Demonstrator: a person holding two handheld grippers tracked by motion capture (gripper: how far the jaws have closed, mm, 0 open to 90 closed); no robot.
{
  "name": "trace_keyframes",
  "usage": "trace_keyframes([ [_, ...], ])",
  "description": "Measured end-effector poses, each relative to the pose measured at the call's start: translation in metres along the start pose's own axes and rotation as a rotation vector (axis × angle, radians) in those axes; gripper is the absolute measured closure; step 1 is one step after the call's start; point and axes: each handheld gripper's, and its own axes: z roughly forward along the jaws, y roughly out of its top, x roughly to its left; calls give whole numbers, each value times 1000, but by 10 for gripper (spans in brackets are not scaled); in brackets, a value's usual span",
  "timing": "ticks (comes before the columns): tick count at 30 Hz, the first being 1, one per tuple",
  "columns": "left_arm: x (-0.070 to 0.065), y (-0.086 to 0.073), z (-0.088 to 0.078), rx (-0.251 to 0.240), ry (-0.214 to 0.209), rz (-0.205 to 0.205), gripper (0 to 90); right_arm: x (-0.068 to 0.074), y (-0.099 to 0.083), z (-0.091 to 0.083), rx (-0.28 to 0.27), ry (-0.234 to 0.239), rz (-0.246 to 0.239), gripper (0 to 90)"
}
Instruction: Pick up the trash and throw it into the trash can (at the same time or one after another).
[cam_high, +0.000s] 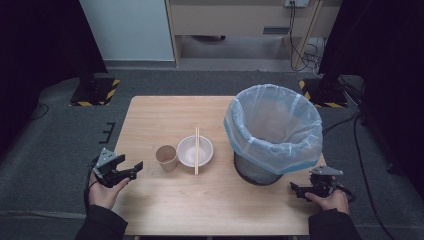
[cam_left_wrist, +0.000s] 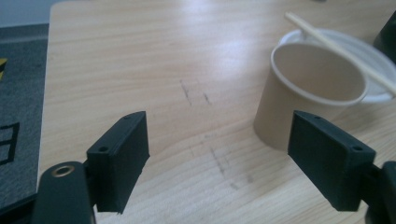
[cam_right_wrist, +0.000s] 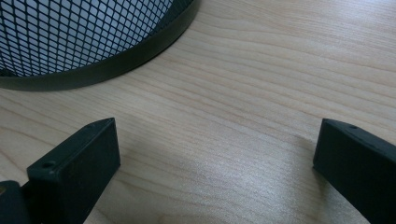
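Note:
A tan paper cup (cam_high: 166, 158) stands upright on the wooden table (cam_high: 165, 115), beside a white bowl (cam_high: 187, 151) with a pair of chopsticks (cam_high: 196, 150) laid across it. My left gripper (cam_high: 134, 169) is held at the table's left edge, open, pointing at the cup (cam_left_wrist: 308, 88) from a short way off; nothing is between its jaws. The bowl (cam_left_wrist: 373, 60) and chopsticks (cam_left_wrist: 341, 49) lie just behind the cup. My right gripper (cam_high: 295, 190) is open near the front right corner, low over bare wood, close to the base of a mesh bin (cam_right_wrist: 70, 42).
The black mesh bin (cam_high: 257, 172) stands at the right of the table with a pale blue bag liner (cam_high: 272, 122) over its rim. Grey floor surrounds the table. Dark stands with striped bases (cam_high: 95, 92) are at the back corners.

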Motion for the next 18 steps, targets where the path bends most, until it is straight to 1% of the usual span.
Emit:
trace_keyframes([
  [1, -1, 4, -4, -27, 1, -6, 213, 0, 0, 0, 0, 0, 0, 8],
  [3, -4, 8, -8, -50, 12, -9, 218, 0, 0, 0, 0, 1, -1, 8],
  [4, -4, 8, -8, -50, 12, -9, 219, 0, 0, 0, 0, 1, -3, 8],
  [5, -5, 10, -10, -65, 17, -8, 219, 0, 0, 0, -1, 2, -5, 8],
  [6, -7, 15, -13, -94, 20, -13, 220, 1, 0, 0, 2, 3, -5, 8],
  [7, -9, 17, -14, -107, 16, -17, 226, 1, 0, 0, 2, 3, -4, 8],
  [8, -9, 17, -14, -107, 16, -17, 233, 1, 0, 0, 2, 3, -5, 8],
  [10, -13, 24, -16, -139, 9, -21, 244, 1, 0, 0, 2, 4, -5, 8],
  [13, -18, 32, -15, -162, 8, -19, 255, 1, 0, 0, 0, 7, -9, 8],
  [15, -19, 34, -14, -166, 7, -17, 258, 1, 0, 0, 1, 8, -10, 8],
  [16, -23, 40, -13, -177, 6, -12, 268, 2, 0, 0, 0, 8, -8, 8],
  [18, -27, 48, -11, -192, -3, -7, 281, 2, 0, 0, 0, 9, -8, 9],
])
